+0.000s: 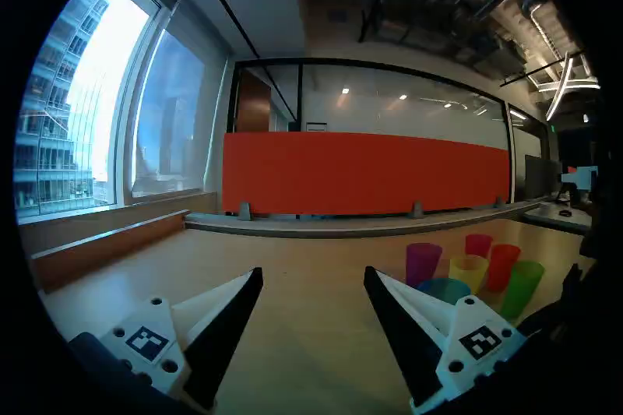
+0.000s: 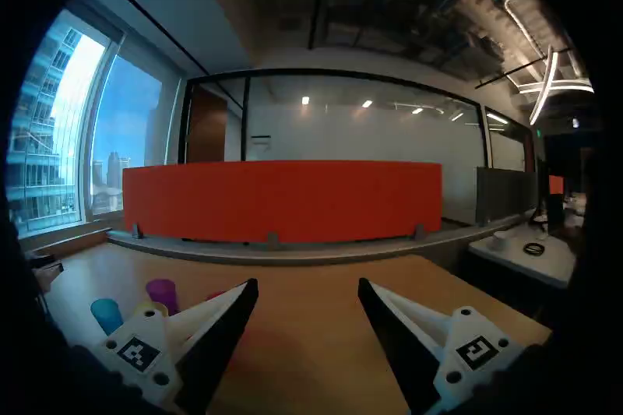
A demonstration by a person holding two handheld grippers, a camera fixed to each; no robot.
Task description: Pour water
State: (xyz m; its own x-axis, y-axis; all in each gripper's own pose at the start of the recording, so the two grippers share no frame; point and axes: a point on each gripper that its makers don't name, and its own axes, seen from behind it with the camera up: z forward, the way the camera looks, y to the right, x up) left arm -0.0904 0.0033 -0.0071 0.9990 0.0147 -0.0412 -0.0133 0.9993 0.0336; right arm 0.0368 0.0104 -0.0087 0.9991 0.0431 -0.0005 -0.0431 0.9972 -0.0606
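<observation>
Several coloured plastic cups stand grouped on the wooden table (image 1: 311, 275): a purple cup (image 1: 423, 262), a magenta cup (image 1: 478, 245), a red cup (image 1: 502, 266), a yellow cup (image 1: 467, 272), a green cup (image 1: 521, 288) and a teal cup (image 1: 444, 289). My left gripper (image 1: 313, 279) is open above the table, left of the cups, its right finger (image 1: 405, 321) overlapping the teal cup. My right gripper (image 2: 307, 290) is open too. To its left stand a teal cup (image 2: 107, 314) and a purple cup (image 2: 162, 294), with a yellow rim (image 2: 149, 308) behind its left finger.
An orange divider panel (image 1: 358, 174) runs along the table's far edge, with a glass wall behind it. Windows (image 1: 78, 119) line the left side above a wooden ledge. Another desk (image 2: 529, 255) with small items stands to the right.
</observation>
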